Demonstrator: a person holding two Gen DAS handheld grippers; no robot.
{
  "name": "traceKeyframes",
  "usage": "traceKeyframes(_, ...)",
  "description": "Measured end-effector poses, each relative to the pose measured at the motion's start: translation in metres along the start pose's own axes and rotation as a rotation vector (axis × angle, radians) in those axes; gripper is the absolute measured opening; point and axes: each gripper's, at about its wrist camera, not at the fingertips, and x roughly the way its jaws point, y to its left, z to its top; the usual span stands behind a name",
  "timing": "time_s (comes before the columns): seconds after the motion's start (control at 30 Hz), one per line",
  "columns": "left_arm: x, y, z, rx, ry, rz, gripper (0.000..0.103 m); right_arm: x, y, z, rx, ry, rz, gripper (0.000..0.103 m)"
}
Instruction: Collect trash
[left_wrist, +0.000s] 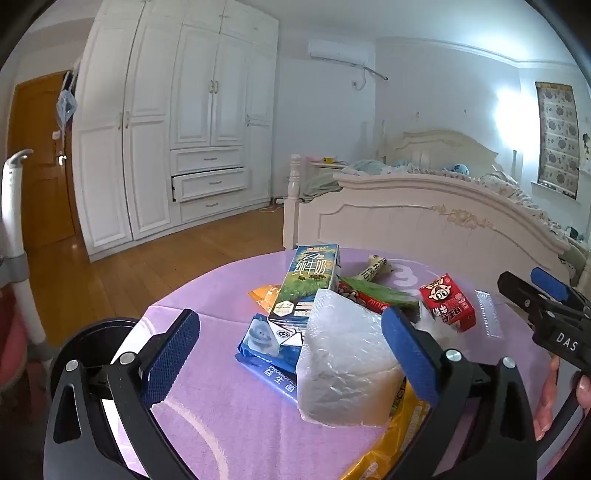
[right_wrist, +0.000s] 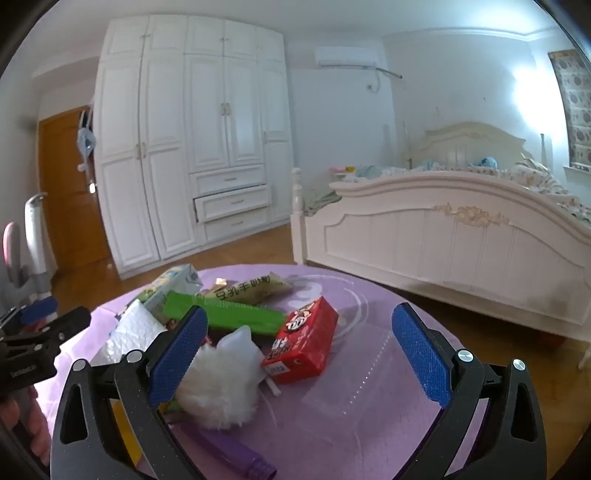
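Observation:
Trash lies piled on a round table with a purple cloth (left_wrist: 207, 424). In the left wrist view a tall milk carton (left_wrist: 306, 284) leans on a white bubble-wrap packet (left_wrist: 343, 365) and a blue packet (left_wrist: 264, 345). My left gripper (left_wrist: 291, 354) is open just above them, touching nothing. In the right wrist view a red drink carton (right_wrist: 303, 339), a white crumpled wad (right_wrist: 221, 384) and a green wrapper (right_wrist: 225, 314) lie ahead. My right gripper (right_wrist: 299, 354) is open over the wad and the red carton, with nothing gripped.
A black bin rim (left_wrist: 85, 336) shows below the table's left edge. A clear plastic tray (right_wrist: 369, 369) and a purple tube (right_wrist: 229, 446) lie on the cloth. A white bed (right_wrist: 443, 236) stands behind, a wardrobe (right_wrist: 192, 140) at the back. A hand (left_wrist: 546, 398) holds the right gripper.

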Motion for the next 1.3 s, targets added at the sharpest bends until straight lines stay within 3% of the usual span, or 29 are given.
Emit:
traceKeyframes(0.53,0.01,-0.003,-0.001,0.008,0.016,-0.009,0.098,0.007,-0.008,0.0,0.053,0.025,0.007,0.098)
traceKeyframes(1.3,0.007,-0.002,0.001,0.005,0.008,-0.013,0.098,0.007,-0.004,0.0,0.029,0.028,0.007,0.098)
